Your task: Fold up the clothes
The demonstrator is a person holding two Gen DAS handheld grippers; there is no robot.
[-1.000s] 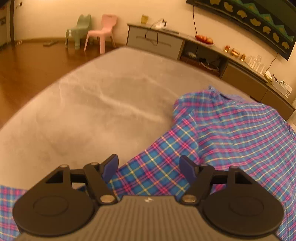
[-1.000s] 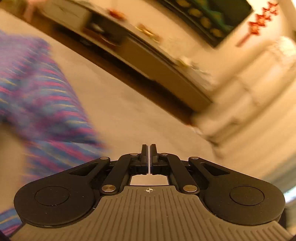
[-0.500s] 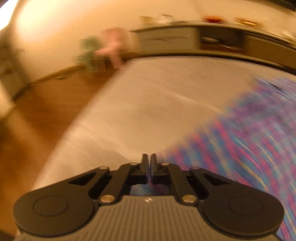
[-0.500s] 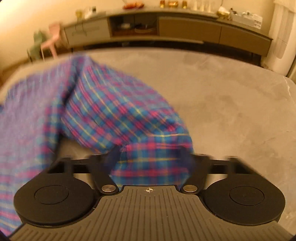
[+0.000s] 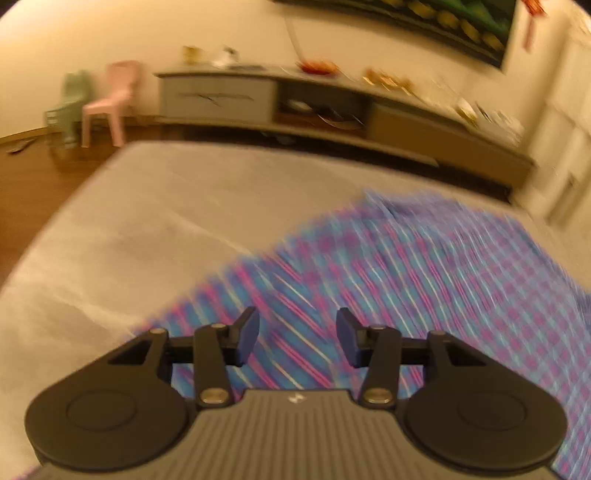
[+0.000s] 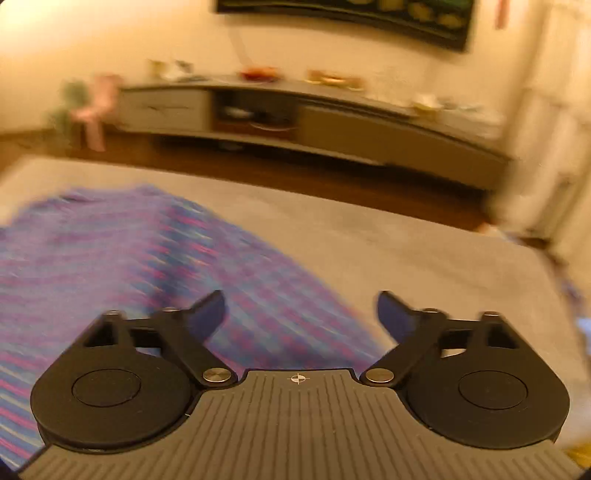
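A blue, pink and yellow plaid shirt (image 5: 424,273) lies spread on a grey bed (image 5: 166,206); both views are motion-blurred. My left gripper (image 5: 297,338) hovers over the shirt's left part, its jaws opening, with nothing pressed between the pads; cloth shows only behind the gap. In the right wrist view the same plaid shirt (image 6: 122,258) fills the left half of the bed (image 6: 424,258). Above the shirt's right edge, my right gripper (image 6: 301,314) has its jaws opening wide and holds nothing.
A long low TV cabinet (image 5: 332,110) with small items on top runs along the far wall beyond the bed. A pink chair (image 5: 110,99) and a green chair (image 5: 70,103) stand at the back left on the wooden floor (image 5: 37,184). A dark screen (image 6: 351,14) hangs above.
The left gripper shut half a second ago and has since parted over the shirt while sweeping sideways. The right gripper went from shut to wide, and its view swung back onto the shirt.
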